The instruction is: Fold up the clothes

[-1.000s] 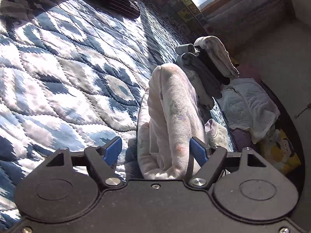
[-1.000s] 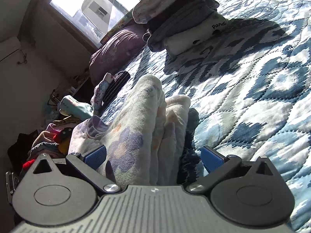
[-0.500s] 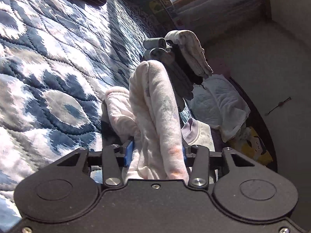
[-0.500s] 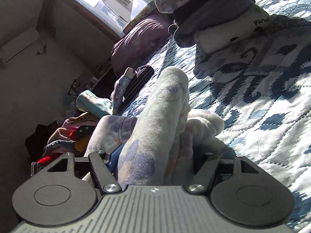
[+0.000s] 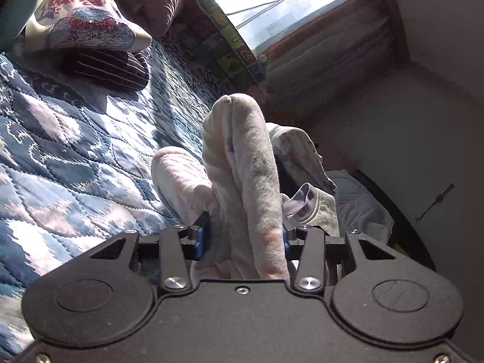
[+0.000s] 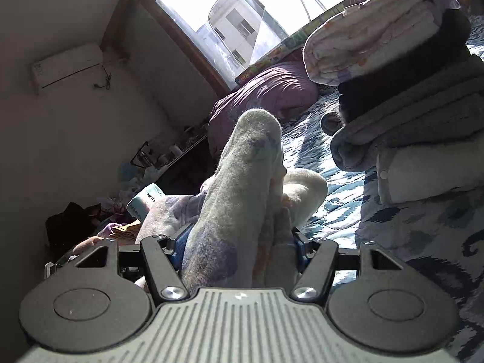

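A folded pale fleece garment (image 5: 242, 163) with faint purple and orange prints stands up between the blue pads of my left gripper (image 5: 242, 237), which is shut on it. The same garment (image 6: 242, 181) fills the right wrist view, where my right gripper (image 6: 239, 249) is also shut on it. The bundle is held above the blue and white quilted bed (image 5: 75, 157). A stack of folded clothes (image 6: 402, 106) sits on the quilt close to the right of the right gripper, and partly shows behind the garment in the left view as a pale folded piece (image 5: 298, 151).
A striped dark garment (image 5: 106, 66) under a printed cushion (image 5: 84, 30) lies at the far side of the bed. A purple pillow (image 6: 266, 96) sits below the window (image 6: 242, 21). Loose clothes (image 6: 121, 227) pile up off the bed's left. A white cloth (image 5: 360, 208) lies beside the bed.
Both grippers shut on the folded fleece garment and lifted it off the quilt. The views tilted up toward the window, and the right gripper came nearer the folded stack.
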Motion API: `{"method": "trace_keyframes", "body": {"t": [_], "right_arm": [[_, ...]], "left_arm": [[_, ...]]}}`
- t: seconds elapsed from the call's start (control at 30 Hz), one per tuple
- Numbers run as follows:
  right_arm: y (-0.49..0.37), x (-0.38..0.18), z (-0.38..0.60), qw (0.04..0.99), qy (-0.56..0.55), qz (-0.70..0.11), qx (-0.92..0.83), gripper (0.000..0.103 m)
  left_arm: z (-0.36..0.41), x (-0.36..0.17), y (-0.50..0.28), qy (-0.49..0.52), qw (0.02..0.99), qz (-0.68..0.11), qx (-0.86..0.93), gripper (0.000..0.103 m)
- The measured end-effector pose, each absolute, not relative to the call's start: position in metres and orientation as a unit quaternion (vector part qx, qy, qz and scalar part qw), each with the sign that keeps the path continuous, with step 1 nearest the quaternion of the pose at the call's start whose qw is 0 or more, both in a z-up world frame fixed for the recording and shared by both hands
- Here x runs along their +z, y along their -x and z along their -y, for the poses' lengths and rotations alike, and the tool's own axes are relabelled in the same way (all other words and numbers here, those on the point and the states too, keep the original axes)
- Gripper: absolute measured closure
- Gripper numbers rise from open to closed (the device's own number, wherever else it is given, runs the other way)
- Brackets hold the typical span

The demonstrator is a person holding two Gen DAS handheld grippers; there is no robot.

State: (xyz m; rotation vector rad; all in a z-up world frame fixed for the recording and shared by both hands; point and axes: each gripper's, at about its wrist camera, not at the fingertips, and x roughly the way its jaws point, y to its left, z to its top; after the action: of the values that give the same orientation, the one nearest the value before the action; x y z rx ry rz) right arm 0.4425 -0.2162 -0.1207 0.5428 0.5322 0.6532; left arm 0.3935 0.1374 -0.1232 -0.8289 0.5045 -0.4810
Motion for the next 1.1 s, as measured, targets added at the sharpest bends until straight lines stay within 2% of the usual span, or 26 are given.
{"method": "trace_keyframes", "body": {"t": [0.1, 0.13, 0.17, 0.2, 0.27, 0.57, 1.1], "right_arm": [[-0.452, -0.137, 0.211, 0.885, -0.237, -0.294, 0.272, 0.036], [-0.451, -0.141, 0.211, 0.887, -0.231, -0.300, 0.265, 0.035], [-0.447, -0.139, 0.213, 0.890, -0.228, -0.293, 0.265, 0.028], [-0.444, -0.135, 0.215, 0.895, -0.223, -0.283, 0.263, 0.024], [-0.439, -0.127, 0.218, 0.908, -0.206, -0.258, 0.260, 0.023], [-0.437, -0.129, 0.218, 0.874, -0.261, -0.244, 0.328, 0.023], [-0.325, -0.103, 0.231, 0.868, -0.279, -0.203, 0.356, 0.023]], "left_arm": [[-0.137, -0.139, -0.410, 0.366, 0.862, -0.301, -0.181, 0.045], [-0.139, -0.142, -0.410, 0.368, 0.862, -0.302, -0.174, 0.044], [-0.142, -0.142, -0.409, 0.373, 0.863, -0.296, -0.170, 0.043], [-0.145, -0.141, -0.408, 0.376, 0.864, -0.291, -0.166, 0.042], [-0.149, -0.134, -0.405, 0.363, 0.875, -0.280, -0.155, 0.041], [-0.146, -0.117, -0.401, 0.353, 0.880, -0.236, -0.213, 0.041], [-0.142, -0.085, -0.316, 0.371, 0.864, -0.196, -0.278, 0.041]]}}
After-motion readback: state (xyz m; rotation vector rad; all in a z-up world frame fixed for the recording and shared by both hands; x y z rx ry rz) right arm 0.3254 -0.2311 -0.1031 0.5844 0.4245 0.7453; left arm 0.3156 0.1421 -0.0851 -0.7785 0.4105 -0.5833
